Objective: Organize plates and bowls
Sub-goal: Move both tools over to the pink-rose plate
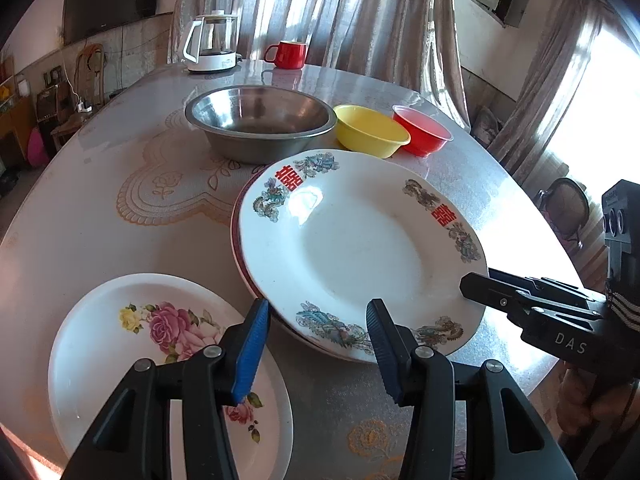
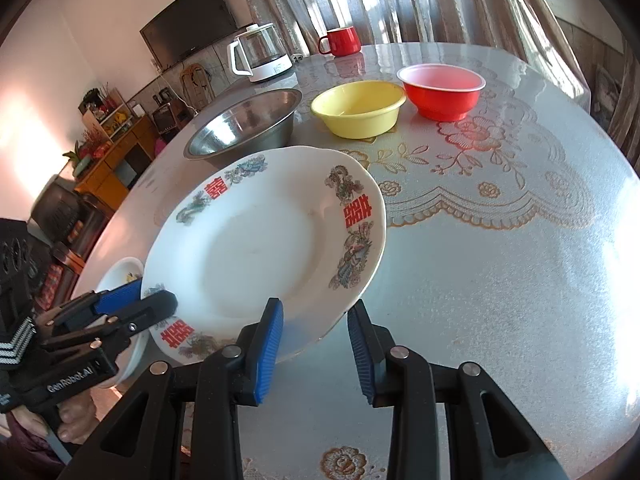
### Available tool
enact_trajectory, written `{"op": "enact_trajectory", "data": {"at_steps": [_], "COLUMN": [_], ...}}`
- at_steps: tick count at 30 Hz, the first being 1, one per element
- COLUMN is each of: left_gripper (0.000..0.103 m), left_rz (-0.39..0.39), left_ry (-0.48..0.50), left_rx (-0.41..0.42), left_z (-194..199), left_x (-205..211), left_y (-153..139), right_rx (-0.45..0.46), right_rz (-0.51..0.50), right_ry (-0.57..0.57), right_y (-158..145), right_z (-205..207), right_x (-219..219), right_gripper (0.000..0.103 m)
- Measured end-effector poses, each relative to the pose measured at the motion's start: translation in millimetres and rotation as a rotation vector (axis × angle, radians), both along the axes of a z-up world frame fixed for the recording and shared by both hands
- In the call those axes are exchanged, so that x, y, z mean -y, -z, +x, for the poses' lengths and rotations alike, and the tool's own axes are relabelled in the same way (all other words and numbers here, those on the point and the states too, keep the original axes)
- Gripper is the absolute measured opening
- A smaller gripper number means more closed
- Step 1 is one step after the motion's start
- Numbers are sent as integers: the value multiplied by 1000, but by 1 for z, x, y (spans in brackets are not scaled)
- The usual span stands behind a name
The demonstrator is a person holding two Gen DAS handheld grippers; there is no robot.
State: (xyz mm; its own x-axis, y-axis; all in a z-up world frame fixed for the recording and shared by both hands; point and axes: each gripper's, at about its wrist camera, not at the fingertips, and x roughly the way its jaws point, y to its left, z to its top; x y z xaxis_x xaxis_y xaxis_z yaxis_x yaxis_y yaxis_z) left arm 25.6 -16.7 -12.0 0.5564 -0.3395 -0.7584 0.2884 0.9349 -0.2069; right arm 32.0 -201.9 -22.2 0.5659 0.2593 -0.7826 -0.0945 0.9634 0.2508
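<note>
I see strong daylight coming through the curtains [image 1: 320, 12] and a window [image 1: 592, 120] blown out to white on the right of the left wrist view. Glare washes the glossy table [image 2: 520, 280] and the white plate [image 1: 360, 248]. Both views are sharp at the centre, while fisheye bending curves the room and dark vignetting fills the corners.
</note>
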Motion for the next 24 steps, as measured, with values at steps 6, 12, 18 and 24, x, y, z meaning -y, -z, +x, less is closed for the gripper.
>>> {"op": "enact_trajectory", "data": {"at_steps": [6, 12, 18, 24], "left_gripper": [50, 53, 71, 63], "left_rz": [-8, -34, -64, -38], "left_ry": [-16, -40, -112, -79], "left_rx": [6, 18, 39, 25], "left_z": [2, 2, 15, 34], "left_x": [-4, -15, -27, -16], "left_y": [-2, -9, -14, -8], "right_rx": [49, 23, 35, 26], "right_rz": [-105, -45, 29, 0], "right_ry": [-51, -6, 76, 93], "right_y": [-5, -5, -4, 5], "right_z": [-6, 0, 14, 33], "right_x": [-11, 3, 20, 18], "right_gripper": [29, 29, 29, 25]}}
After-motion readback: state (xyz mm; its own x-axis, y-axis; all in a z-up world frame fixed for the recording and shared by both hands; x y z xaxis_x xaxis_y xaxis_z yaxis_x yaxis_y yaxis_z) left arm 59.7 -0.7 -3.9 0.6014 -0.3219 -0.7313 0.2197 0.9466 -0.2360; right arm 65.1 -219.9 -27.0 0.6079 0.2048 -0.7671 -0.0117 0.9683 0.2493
